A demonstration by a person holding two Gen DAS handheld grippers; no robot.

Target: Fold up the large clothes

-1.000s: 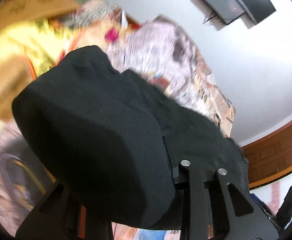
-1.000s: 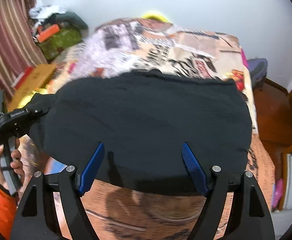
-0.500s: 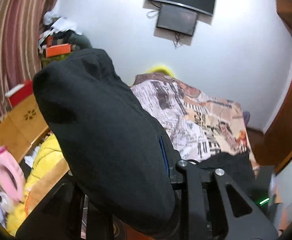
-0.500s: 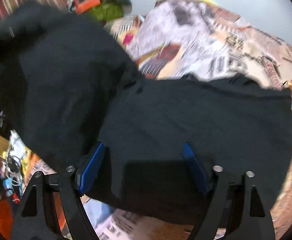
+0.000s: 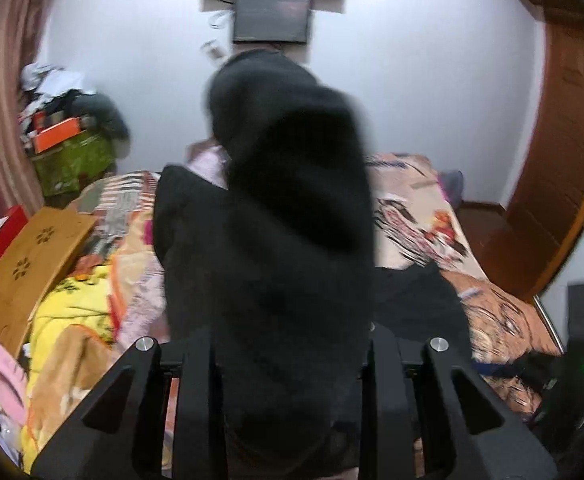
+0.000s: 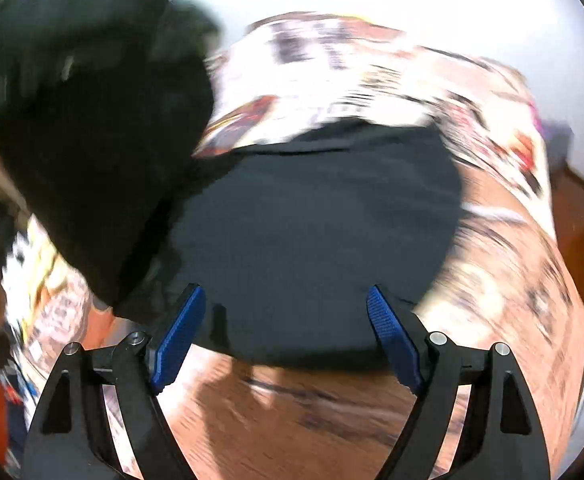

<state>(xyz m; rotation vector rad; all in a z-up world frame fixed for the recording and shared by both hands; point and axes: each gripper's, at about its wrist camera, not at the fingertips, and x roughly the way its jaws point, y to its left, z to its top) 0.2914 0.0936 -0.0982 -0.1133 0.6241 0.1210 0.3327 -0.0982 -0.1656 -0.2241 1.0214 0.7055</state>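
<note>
Left wrist view: my left gripper (image 5: 292,344) held a bunched edge of the large black cloth garment (image 5: 288,216), jaws clamped on it, lifted above the patterned bed (image 5: 420,216); I judged a fold-over in progress.

Right wrist view: my right gripper (image 6: 284,336), jaws wide and empty, hovered over the garment's flat part (image 6: 316,232); next, lay the raised edge across. A cardboard sheet (image 5: 32,264) lay alongside, clear of the fold.

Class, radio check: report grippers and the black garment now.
Left gripper shut on black fabric garment, lifted. Right gripper open, empty, over its flat part on patterned bedspread.
</note>
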